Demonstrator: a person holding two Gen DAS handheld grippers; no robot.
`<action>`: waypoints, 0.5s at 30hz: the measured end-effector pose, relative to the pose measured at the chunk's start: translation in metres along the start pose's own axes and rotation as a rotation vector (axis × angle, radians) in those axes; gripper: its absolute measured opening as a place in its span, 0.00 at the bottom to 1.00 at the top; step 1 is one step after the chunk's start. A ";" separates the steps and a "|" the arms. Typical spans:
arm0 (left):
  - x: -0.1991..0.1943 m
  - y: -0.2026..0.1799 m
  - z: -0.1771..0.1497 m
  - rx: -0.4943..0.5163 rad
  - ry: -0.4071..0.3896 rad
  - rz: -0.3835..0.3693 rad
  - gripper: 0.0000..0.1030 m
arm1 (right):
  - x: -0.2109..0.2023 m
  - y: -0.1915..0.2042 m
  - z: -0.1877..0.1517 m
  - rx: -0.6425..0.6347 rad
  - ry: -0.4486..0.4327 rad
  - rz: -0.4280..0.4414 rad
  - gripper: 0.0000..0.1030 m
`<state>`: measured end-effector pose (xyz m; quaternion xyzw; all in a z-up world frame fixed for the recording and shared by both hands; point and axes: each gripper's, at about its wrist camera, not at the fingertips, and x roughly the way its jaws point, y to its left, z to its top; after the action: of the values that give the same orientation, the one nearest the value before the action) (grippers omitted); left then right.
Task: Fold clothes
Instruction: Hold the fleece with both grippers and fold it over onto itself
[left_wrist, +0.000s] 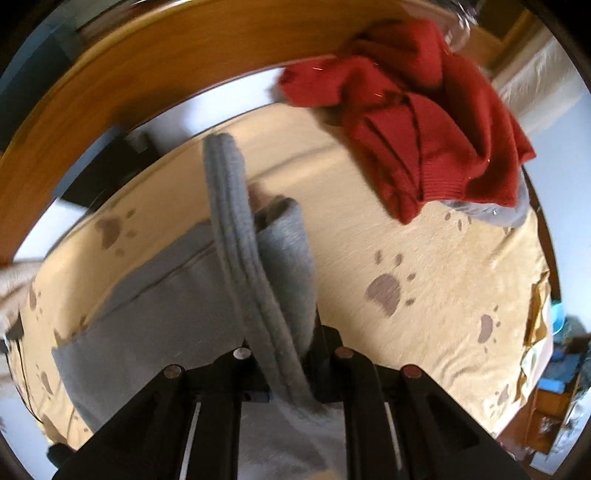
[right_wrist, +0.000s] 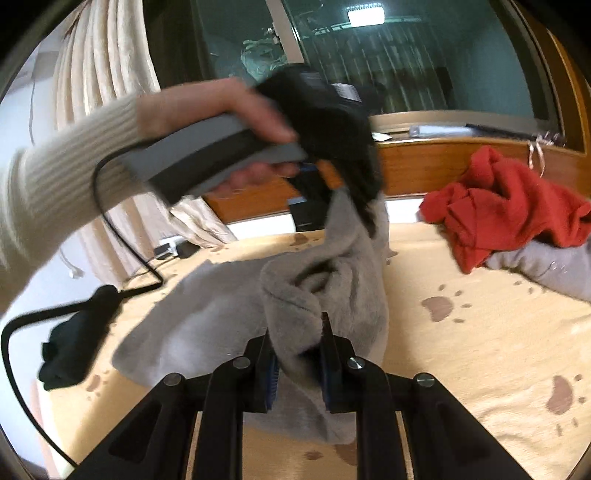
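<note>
The right gripper is clamped on a bunched fold of the grey garment, lifting it above the bed. The left gripper pinches its thick folded edge, which rises straight ahead. A red sweater lies well apart.

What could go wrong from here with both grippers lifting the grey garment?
1. The right gripper pinches a thick bunched wad of the grey garment, so layers may slip out.
2. The left gripper holds only a hem; the fold could land crooked.
3. The red sweater lies close by and could get swept along.
</note>
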<state>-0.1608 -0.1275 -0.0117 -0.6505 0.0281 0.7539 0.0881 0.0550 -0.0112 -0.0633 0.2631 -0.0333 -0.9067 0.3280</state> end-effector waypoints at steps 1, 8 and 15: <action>-0.004 0.010 -0.002 -0.018 -0.006 -0.010 0.14 | 0.002 0.009 0.000 -0.014 0.003 0.004 0.19; -0.026 0.073 -0.032 -0.123 -0.076 -0.093 0.13 | 0.019 0.071 0.003 -0.114 0.025 0.032 0.19; -0.029 0.152 -0.073 -0.208 -0.137 -0.182 0.13 | 0.037 0.134 0.005 -0.215 0.049 0.058 0.19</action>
<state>-0.1115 -0.2913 -0.0053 -0.6031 -0.1152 0.7841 0.0900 0.1062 -0.1396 -0.0444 0.2473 0.0643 -0.8885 0.3812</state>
